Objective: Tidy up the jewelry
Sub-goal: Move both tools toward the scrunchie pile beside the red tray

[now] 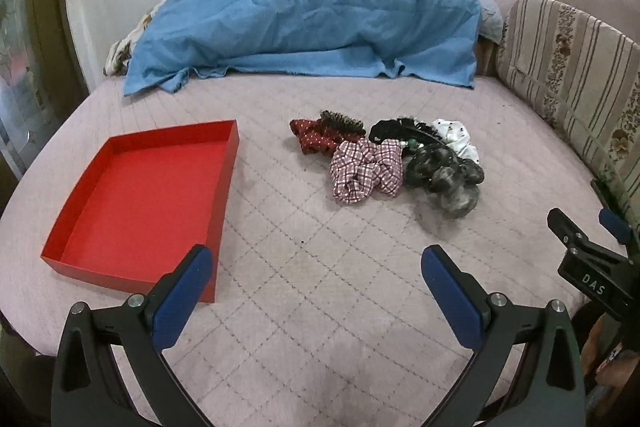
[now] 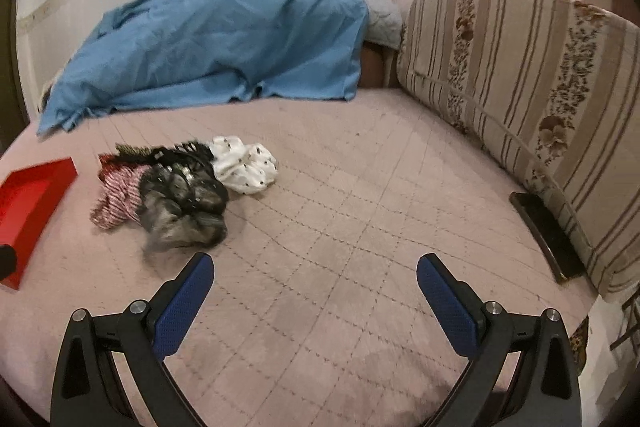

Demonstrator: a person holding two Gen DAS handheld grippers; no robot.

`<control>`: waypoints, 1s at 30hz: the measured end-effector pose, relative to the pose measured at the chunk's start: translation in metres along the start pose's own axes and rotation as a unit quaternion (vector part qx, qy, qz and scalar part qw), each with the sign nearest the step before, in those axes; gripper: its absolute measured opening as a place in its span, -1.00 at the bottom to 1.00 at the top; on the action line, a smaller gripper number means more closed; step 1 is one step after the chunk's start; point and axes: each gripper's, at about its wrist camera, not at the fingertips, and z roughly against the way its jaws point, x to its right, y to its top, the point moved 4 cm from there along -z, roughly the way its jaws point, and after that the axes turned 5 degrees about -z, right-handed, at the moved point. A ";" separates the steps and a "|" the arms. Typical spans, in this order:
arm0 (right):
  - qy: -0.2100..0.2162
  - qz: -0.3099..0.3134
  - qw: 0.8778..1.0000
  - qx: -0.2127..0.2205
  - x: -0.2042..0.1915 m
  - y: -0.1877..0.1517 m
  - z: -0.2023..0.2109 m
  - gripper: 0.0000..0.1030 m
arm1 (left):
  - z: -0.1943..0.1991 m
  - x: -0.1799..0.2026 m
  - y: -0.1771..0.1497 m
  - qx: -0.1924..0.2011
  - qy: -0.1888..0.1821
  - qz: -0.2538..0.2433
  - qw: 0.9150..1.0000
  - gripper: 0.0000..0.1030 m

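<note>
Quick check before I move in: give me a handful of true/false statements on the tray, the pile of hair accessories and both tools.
1. The red tray holds nothing. True.
2. The left tool is shut on a scrunchie. False: it is open and holds nothing.
3. The white dotted scrunchie lies at the pile's right edge. True.
4. The plaid scrunchie is inside the tray. False: it lies on the bed cover, right of the tray.
5. The right tool is open. True.
</note>
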 end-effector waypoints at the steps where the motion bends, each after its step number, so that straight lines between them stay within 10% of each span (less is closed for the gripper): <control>1: 0.001 -0.004 1.000 0.002 0.001 0.001 0.003 0.99 | 0.004 0.000 0.000 0.005 0.001 0.000 1.000 1.00; 30: 0.074 0.038 0.993 0.090 -0.043 0.037 0.108 0.99 | 0.098 -0.048 0.013 0.097 0.023 0.031 0.995 1.00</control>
